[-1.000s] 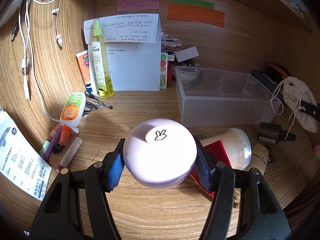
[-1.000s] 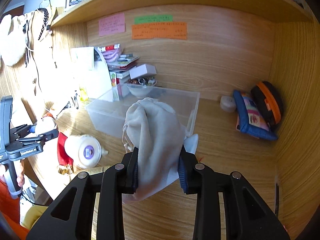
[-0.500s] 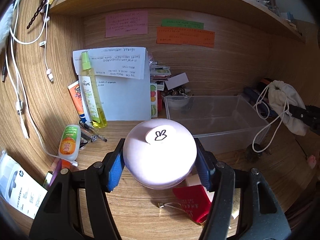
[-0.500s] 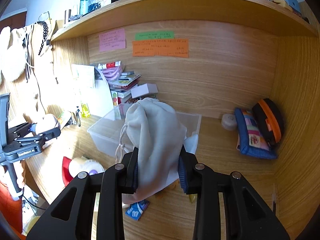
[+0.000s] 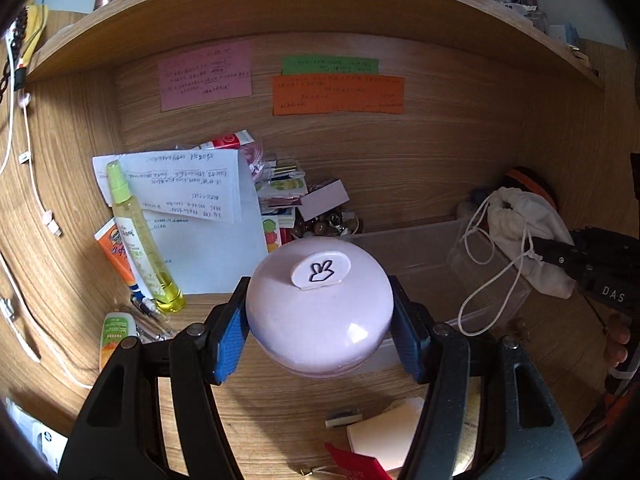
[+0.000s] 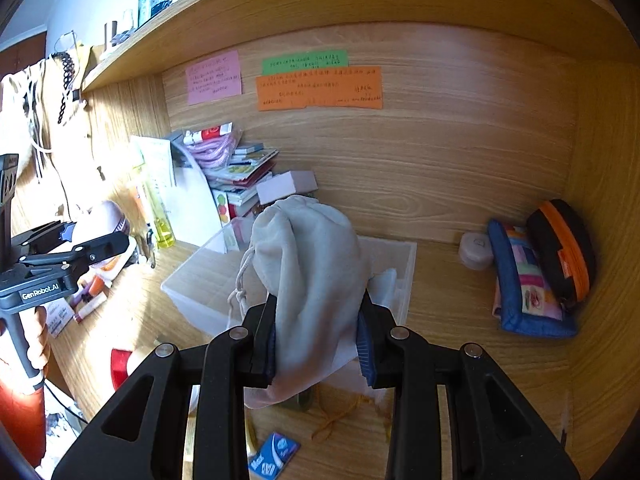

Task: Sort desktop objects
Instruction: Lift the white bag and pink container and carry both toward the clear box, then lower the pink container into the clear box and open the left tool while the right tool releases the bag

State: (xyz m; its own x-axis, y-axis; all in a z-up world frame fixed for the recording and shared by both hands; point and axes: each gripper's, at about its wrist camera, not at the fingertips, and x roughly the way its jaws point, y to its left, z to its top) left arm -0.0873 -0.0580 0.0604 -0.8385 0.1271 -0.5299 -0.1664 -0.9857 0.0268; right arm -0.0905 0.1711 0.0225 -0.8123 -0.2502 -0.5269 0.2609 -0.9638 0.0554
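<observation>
Both grippers have lifted since the earlier frames: desk clutter sits lower in each view and the upper shelf now shows. Left gripper (image 5: 320, 320) is clamped on the pink round case (image 5: 318, 312), carried clear of the desk. Right gripper (image 6: 318, 336) is pinched narrow on the grey drawstring pouch (image 6: 308, 272), also airborne. Near front edge of the desk, unsorted: red card (image 5: 356, 464), white pad (image 5: 388, 436), blue packet (image 6: 274, 456). Beyond, mid-desk, clear plastic bin (image 6: 200, 288) looks nearly bare, so my read is sorting is at an early stage. Left side has sunscreen tube (image 5: 114, 330) and yellow spray bottle (image 5: 140, 240); far right corner has pencil cases (image 6: 532, 280). Most items remain.
</observation>
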